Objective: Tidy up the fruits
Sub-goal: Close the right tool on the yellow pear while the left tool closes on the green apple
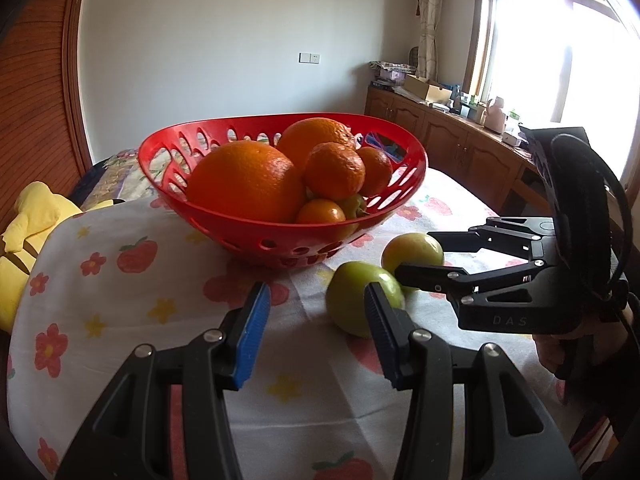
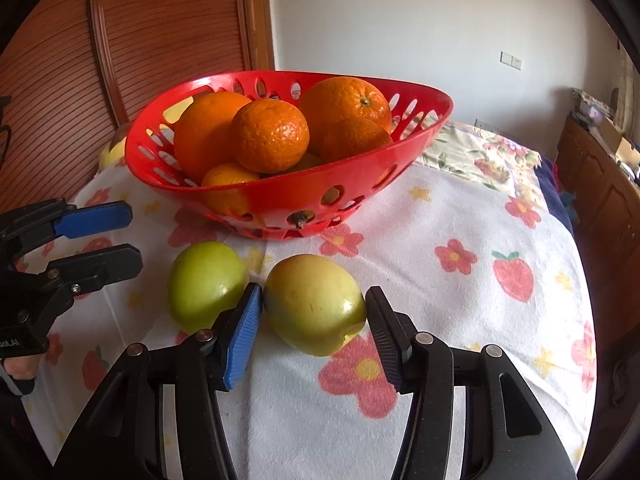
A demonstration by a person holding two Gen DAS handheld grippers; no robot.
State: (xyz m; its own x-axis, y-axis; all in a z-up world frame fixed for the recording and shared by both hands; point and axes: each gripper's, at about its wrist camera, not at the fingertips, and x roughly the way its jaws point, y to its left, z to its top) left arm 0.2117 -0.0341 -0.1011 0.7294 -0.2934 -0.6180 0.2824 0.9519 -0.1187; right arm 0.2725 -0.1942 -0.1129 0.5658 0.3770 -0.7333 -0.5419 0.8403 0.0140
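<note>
A red slotted basket (image 1: 412,148) (image 2: 432,120) holds several oranges (image 1: 248,180) (image 2: 272,136) on a flower-print cloth. Two green apples lie on the cloth in front of it. My right gripper (image 2: 314,316) (image 1: 416,254) is open with its pads on either side of the yellowish apple (image 2: 312,304) (image 1: 414,250); the left pad touches it or nearly so. The greener apple (image 2: 206,280) (image 1: 352,300) lies beside it. My left gripper (image 1: 316,312) (image 2: 128,234) is open and empty, just left of the greener apple.
A yellow plush toy (image 1: 28,220) lies at the cloth's left edge. Wooden cabinets (image 1: 460,136) with clutter run under a bright window. A wooden slatted door (image 2: 60,72) stands behind the basket. The cloth (image 2: 460,220) drops off at its edges.
</note>
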